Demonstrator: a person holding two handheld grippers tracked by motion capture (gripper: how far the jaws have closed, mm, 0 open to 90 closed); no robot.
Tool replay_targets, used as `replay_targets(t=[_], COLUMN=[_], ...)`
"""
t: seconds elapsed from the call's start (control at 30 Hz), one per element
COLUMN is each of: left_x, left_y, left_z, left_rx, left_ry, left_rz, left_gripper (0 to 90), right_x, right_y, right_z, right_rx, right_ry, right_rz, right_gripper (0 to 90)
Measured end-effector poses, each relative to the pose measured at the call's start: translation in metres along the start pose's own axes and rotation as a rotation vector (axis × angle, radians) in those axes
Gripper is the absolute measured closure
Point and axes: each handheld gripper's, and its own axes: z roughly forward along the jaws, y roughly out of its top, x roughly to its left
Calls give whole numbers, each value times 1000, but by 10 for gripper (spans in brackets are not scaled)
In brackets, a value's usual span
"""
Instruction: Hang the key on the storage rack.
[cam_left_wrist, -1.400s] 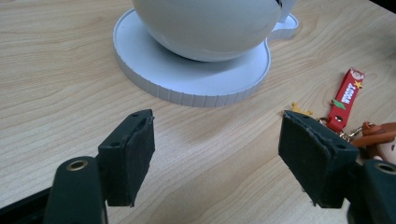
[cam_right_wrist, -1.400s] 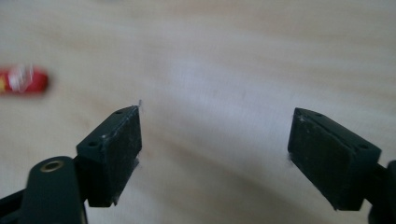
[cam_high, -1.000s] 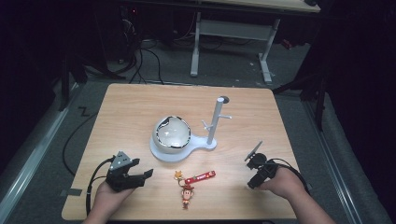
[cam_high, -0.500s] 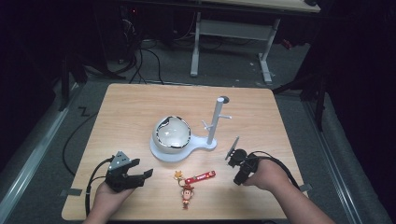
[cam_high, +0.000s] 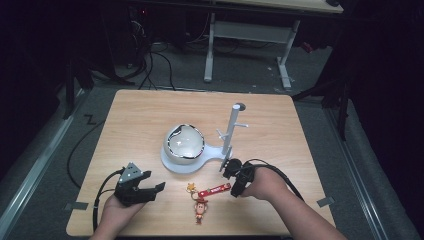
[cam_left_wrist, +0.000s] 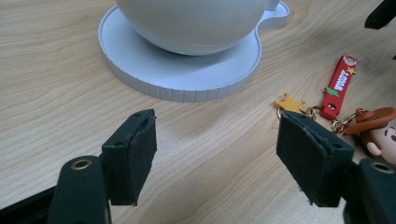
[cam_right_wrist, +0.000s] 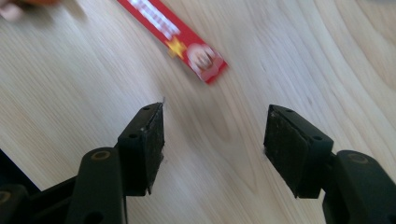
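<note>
A keychain lies near the table's front edge: a red strap (cam_high: 215, 190), a yellow star (cam_high: 191, 187) and a small cowboy figure (cam_high: 201, 206). My right gripper (cam_high: 229, 169) sits just right of the strap, between it and the white stand. In the right gripper view the right gripper (cam_right_wrist: 212, 126) is open over bare wood, with the strap's end (cam_right_wrist: 173, 32) just ahead. Its jaws have just been closing a little, with nothing between them. My left gripper (cam_high: 152, 186) rests at the front left, open and empty. The left gripper (cam_left_wrist: 215, 140) faces the star (cam_left_wrist: 289, 102) and strap (cam_left_wrist: 340, 84).
A white stand's round base (cam_high: 172, 162) carries a shiny dome (cam_high: 185, 141) at the table's middle. A thin post (cam_high: 231, 131) with side pegs rises at its right. The wooden table (cam_high: 140, 115) is bordered by dark floor, with a desk frame (cam_high: 247, 30) behind.
My right hand and gripper have slid left across the table from the front right, ending beside the red strap and below the post. The left gripper has stayed put.
</note>
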Motion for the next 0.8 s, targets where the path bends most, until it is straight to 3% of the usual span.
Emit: replay_targets(t=[0.27, 0.33, 0.43, 0.5, 0.57, 0.67, 0.8], left_x=[0, 0, 0, 0, 0, -1, -2], left_y=[-1, -1, -2, -2, -2, -1, -1], left_z=[1, 1, 1, 1, 1, 3, 4], left_rx=[8, 10, 15, 17, 19, 23, 26], left_ry=[-2, -3, -5, -5, -6, -7, -5], left_rz=[0, 4, 1, 3, 8, 13, 15], left_gripper=[293, 293, 293, 295, 295, 295, 295], right_x=[16, 16, 16, 15, 12, 10, 9], right_y=[34, 35, 34, 29, 23, 8, 4], right_z=[19, 21, 23, 18, 16, 16, 11], right_rx=[12, 18, 14, 3, 2, 25, -22], right_ry=[-3, -6, -47, -26, -36, -28, -15], right_rz=[-82, -93, -102, -75, -104, -75, -54], right_gripper=[397, 460, 619, 751, 794, 789, 618])
